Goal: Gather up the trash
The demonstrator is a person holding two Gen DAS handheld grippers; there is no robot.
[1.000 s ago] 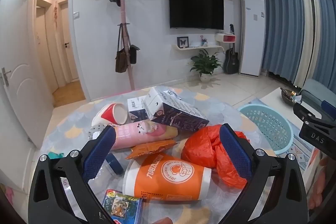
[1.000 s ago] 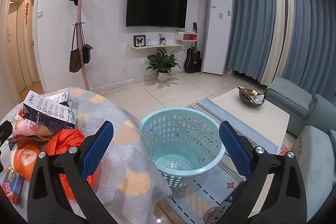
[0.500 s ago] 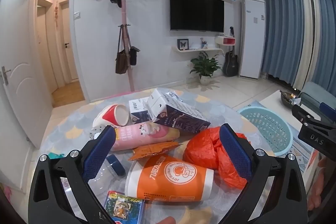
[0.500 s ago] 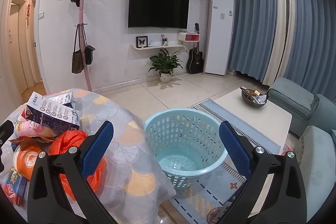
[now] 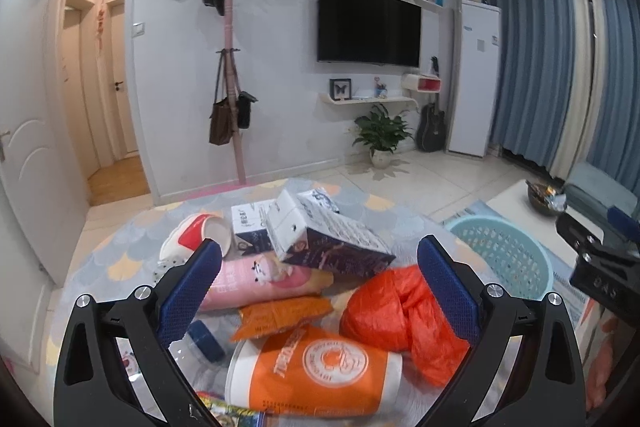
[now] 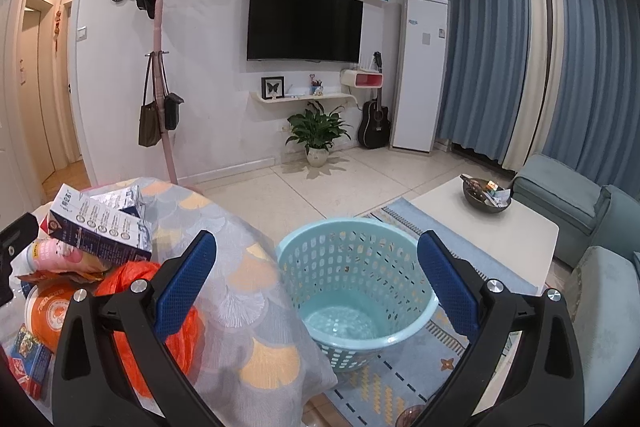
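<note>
A heap of trash lies on the patterned tablecloth (image 5: pixel 120 259): an orange paper cup (image 5: pixel 316 373) on its side, an orange plastic bag (image 5: pixel 400 311), an orange snack wrapper (image 5: pixel 280 313), a pink tube (image 5: pixel 260 277), a dark carton (image 5: pixel 328 243), a red-and-white cup (image 5: pixel 196 233). My left gripper (image 5: pixel 318 279) hovers open above the heap, holding nothing. My right gripper (image 6: pixel 316 283) is open and empty above the teal basket (image 6: pixel 356 291), which stands on the floor right of the table. The bag (image 6: pixel 132 275) and carton (image 6: pixel 100 227) show at the right wrist view's left edge.
A white box (image 5: pixel 250 223) lies behind the carton, a blue bottle cap (image 5: pixel 204 339) and a printed packet (image 5: pixel 236 411) near me. A white coffee table (image 6: pixel 480 227) with a dark bowl (image 6: pixel 486 197) and a blue sofa (image 6: pixel 568 203) stand right of the basket.
Both views have shifted slightly; the trash heap and the basket sit a little lower and closer in frame. Both grippers stay open and empty.
</note>
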